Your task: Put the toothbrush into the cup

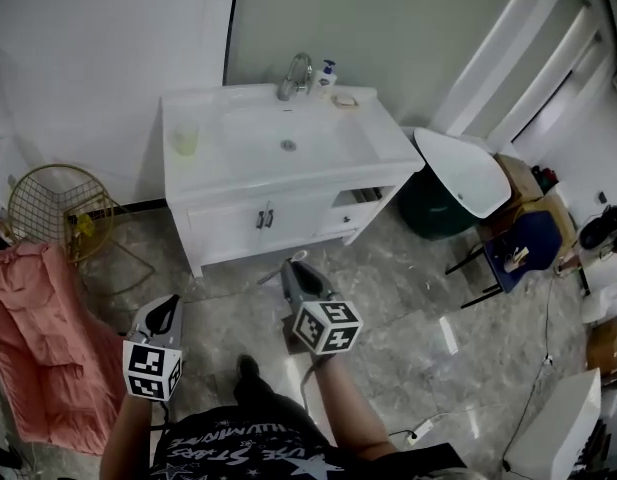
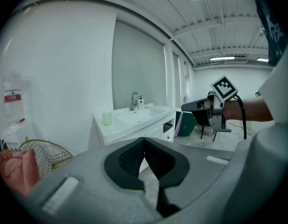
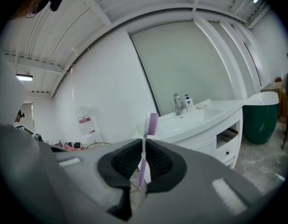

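Note:
A pale translucent cup [image 1: 184,138] stands on the left end of the white vanity counter [image 1: 388,143], far ahead of both grippers. My right gripper [image 1: 298,273] is shut on a purple and white toothbrush [image 3: 144,146]. The brush stands upright between the pads, with its bristle head [image 3: 152,123] above the jaws. My left gripper [image 1: 164,315] is lower left in the head view, shut with nothing between its pads [image 2: 132,155]. In the left gripper view the cup [image 2: 107,118] sits on the counter's near corner, and the right gripper [image 2: 193,106] shows at the right.
A faucet [image 1: 295,73] and a soap bottle [image 1: 328,72] stand behind the basin. A vanity drawer [image 1: 360,197] hangs open. A gold wire basket [image 1: 58,203] and pink cloth [image 1: 33,338] lie left. A green bin with a white lid [image 1: 458,173] and a chair [image 1: 523,243] stand right.

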Motion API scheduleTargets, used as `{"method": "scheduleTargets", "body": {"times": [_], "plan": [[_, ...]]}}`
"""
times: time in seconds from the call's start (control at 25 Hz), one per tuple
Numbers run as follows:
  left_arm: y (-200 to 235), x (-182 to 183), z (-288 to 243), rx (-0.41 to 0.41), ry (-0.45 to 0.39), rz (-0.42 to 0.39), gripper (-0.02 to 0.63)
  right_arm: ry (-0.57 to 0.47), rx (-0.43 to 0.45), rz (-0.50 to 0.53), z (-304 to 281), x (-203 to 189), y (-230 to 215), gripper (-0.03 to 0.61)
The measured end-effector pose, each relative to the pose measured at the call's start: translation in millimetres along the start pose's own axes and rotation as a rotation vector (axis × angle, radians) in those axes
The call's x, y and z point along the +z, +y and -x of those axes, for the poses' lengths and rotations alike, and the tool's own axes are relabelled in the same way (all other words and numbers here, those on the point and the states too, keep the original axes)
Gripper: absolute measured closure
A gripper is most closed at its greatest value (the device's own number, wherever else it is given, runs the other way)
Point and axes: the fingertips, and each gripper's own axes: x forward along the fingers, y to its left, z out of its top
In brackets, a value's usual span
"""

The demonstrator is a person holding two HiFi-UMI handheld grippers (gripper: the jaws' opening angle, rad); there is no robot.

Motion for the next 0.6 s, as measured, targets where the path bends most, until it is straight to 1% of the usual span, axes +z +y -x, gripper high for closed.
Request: {"method": "scheduleTargets", "body": {"times": [0.16, 0.32, 0.44, 0.6], "plan": [[4, 20, -42, 0.039, 0.003, -0.002, 0.606, 0.009, 0.038, -0.004, -38, 19, -33, 0.551], [12, 30, -67, 0.076, 0.011, 0.012, 0.605, 0.009, 0.070, -0.003, -70, 34, -52, 0.551], [19, 33, -76, 0.098, 0.021, 0.012, 0.606, 0.010, 0.091, -0.011, -90, 40, -56, 0.551], [35, 36, -81, 0.138, 0.024, 0.033, 0.606, 0.020, 0.126, -0.017, -112, 44, -49, 0.551]]}}
